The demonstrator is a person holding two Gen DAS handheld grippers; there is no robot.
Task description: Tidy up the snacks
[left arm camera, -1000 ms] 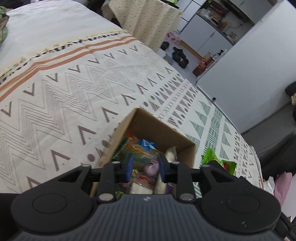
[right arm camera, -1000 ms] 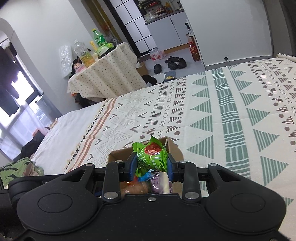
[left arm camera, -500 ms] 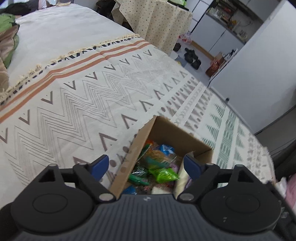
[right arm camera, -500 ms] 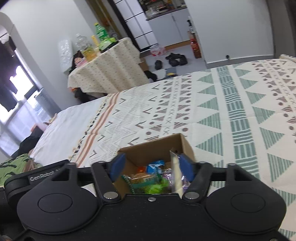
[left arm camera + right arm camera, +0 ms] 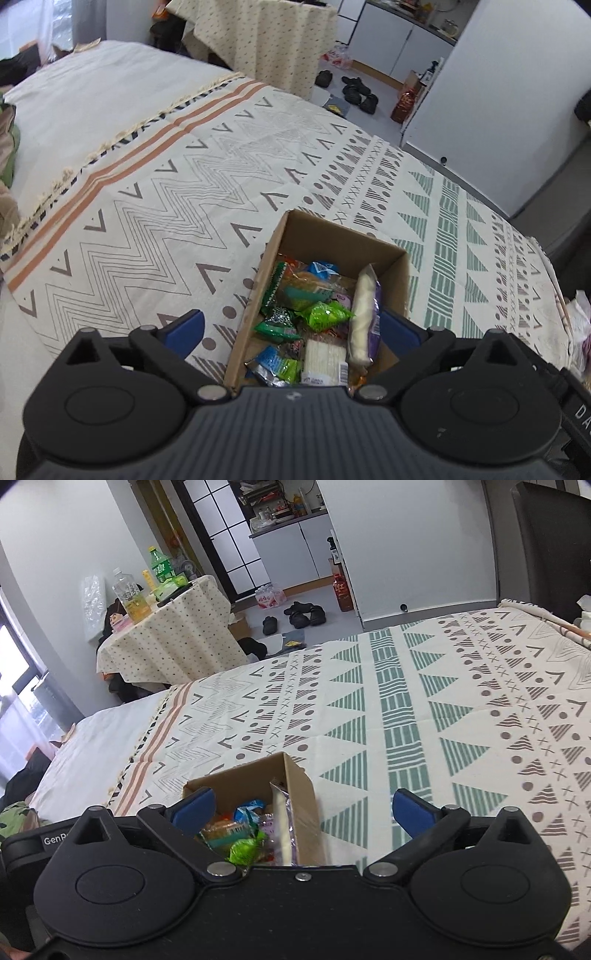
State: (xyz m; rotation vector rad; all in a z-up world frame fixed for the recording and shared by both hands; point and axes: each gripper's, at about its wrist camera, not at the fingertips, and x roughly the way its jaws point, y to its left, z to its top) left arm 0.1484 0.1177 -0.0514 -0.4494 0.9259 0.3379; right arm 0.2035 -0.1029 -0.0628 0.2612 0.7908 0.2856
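Observation:
An open cardboard box sits on the patterned bedspread, also in the right wrist view. It holds several snack packs: a bright green pack, a long white and purple pack leaning on the right wall, a blue pack. My left gripper is open and empty, above the box's near end. My right gripper is open and empty, above the box's right side. The green pack and the white and purple pack show there too.
The patterned bedspread stretches left and beyond the box. A side table with a dotted cloth carries bottles at the back. Shoes lie on the floor. Clothes lie at the bed's left edge.
Both grippers opened and let go of their snacks, the right one a green pack, the left a purple one. Those packs now lie in the box. Both grippers pulled back and up.

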